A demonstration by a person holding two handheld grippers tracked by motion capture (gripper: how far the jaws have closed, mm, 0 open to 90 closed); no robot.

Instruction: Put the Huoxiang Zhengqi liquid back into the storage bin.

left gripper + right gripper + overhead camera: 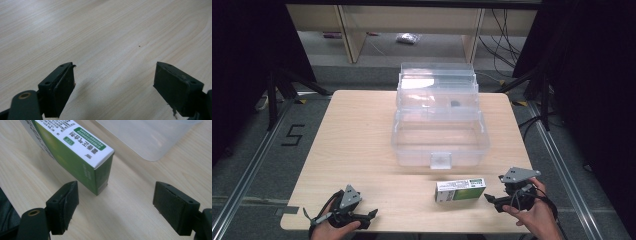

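Note:
A green and white carton (460, 189) lies on its long side on the wooden table (357, 145), just in front of a clear plastic box (439, 135) whose lid stands open. My right gripper (493, 201) is held by a hand just right of the carton, with its jaws pointing at the carton's end. In the right gripper view the right gripper (116, 192) is open, and the carton's corner (100, 170) sits just ahead of the left jaw, untouched. My left gripper (371, 216) rests open near the table's front left edge; the left gripper (115, 72) has bare wood between its jaws.
The clear box's near rim (147, 135) lies just beyond the carton. A small dark item (455, 104) shows through the box's back part. Wooden shelf legs (352, 35), cables and black stands surround the table on the floor.

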